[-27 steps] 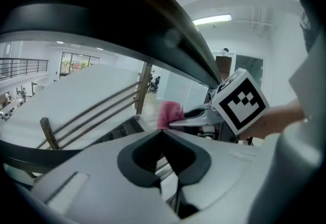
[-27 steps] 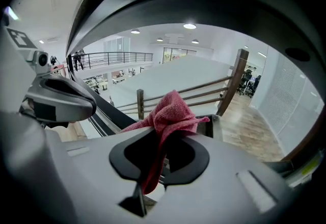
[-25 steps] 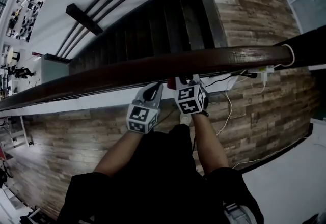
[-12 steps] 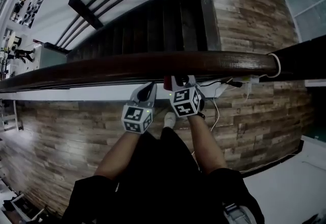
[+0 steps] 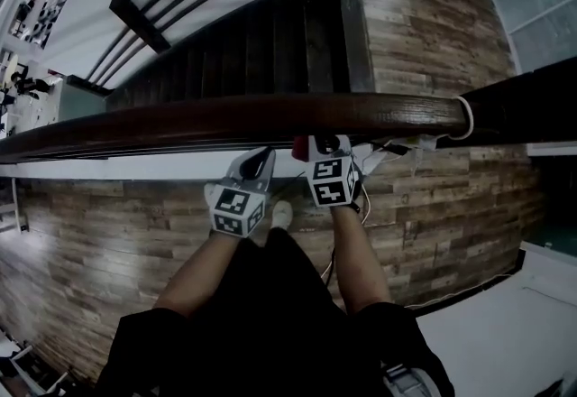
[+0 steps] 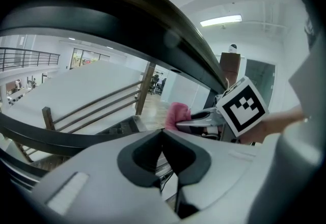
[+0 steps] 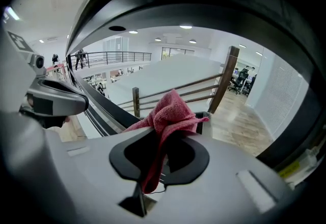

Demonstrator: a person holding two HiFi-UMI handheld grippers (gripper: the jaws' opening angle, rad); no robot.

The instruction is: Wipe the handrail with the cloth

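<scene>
The dark wooden handrail [image 5: 270, 115] crosses the head view from left to right. My right gripper [image 5: 311, 148] sits just under its near side, shut on the red cloth [image 5: 298, 149]. In the right gripper view the cloth [image 7: 169, 110] bunches above the jaws of the right gripper [image 7: 164, 136] and hangs down between them, with the handrail [image 7: 204, 9] arching overhead. My left gripper [image 5: 261, 161] is beside it on the left, below the rail, shut with nothing in it. In the left gripper view the left gripper [image 6: 163, 134] has its jaws together, and the cloth [image 6: 178, 113] shows beyond.
A dark staircase [image 5: 261, 52] drops away beyond the rail. A wood plank floor [image 5: 108, 233] lies below me. A white cable [image 5: 361, 206] trails on it. A white loop [image 5: 466, 115] rings the rail's right end by a dark post [image 5: 523, 102]. The other gripper's marker cube [image 6: 243, 107] is close by.
Both grippers stay just under the rail, side by side. The rail's right end with the white loop now lies nearer to them in the head view. The cloth stays pinched.
</scene>
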